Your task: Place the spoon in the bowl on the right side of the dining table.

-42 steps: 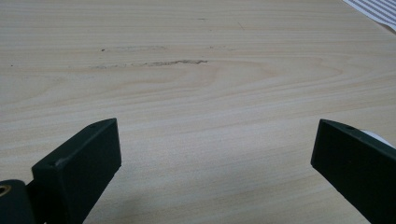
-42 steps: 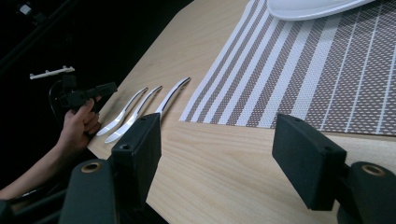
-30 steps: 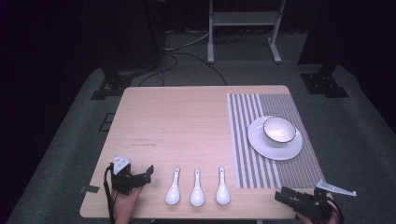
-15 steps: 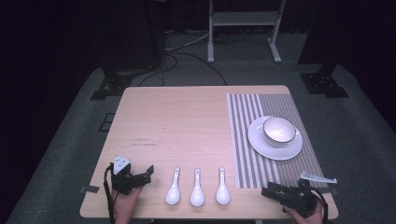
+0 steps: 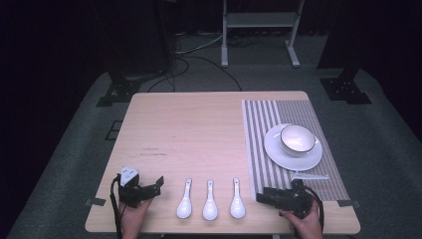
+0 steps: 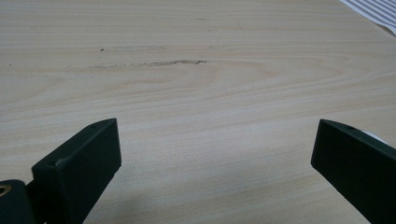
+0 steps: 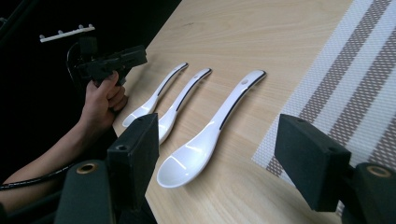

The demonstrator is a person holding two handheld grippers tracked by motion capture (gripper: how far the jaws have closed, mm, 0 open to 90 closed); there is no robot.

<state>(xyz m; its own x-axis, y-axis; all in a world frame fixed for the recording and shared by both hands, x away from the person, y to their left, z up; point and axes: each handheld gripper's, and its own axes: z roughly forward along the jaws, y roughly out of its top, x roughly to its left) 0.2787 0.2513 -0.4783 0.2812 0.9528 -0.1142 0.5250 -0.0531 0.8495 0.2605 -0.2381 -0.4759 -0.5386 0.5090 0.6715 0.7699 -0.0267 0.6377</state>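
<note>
My right tongs (image 7: 215,154), wide open and empty, line up on the nearest spoon (image 7: 212,133); next I must lower and straddle its handle

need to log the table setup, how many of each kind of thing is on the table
spoons: 3
bowl: 1
plate: 1
striped placemat: 1
total: 6
</note>
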